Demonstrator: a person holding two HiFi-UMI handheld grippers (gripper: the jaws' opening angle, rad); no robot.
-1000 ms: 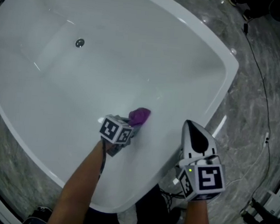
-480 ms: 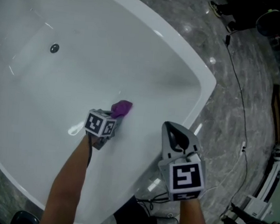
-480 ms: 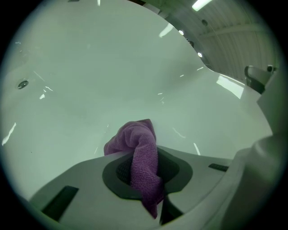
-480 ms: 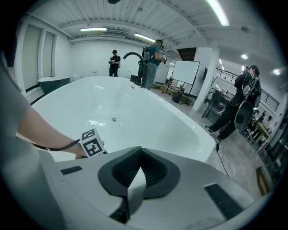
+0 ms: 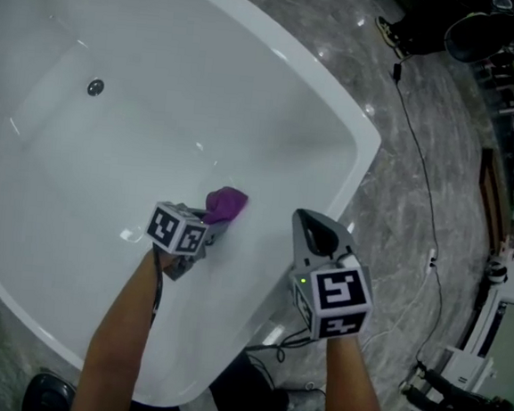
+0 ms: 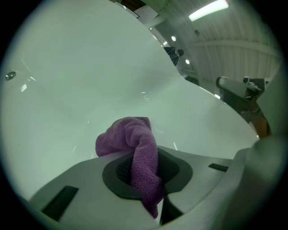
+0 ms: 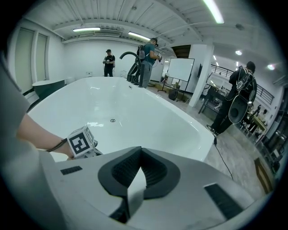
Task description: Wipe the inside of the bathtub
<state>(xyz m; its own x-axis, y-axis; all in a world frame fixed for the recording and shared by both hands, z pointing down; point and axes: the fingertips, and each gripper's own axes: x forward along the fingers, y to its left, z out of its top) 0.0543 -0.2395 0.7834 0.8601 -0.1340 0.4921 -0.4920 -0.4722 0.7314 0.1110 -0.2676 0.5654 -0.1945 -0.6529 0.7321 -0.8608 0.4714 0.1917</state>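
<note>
Pinches cloth (image 5: 227, 204) in left tool (image 5: 217, 221), aimed at tub (image 5: 100, 155) wall for wiping. Holds right tool (image 5: 314, 228) pressed together, empty, aside by the rim.

bathtub (image 5: 108, 165) — far end cut off by top-left picture edge | purple cloth (image 6: 128, 134) — tail hidden inside clamped left gripper (image 6: 146, 177)
</note>
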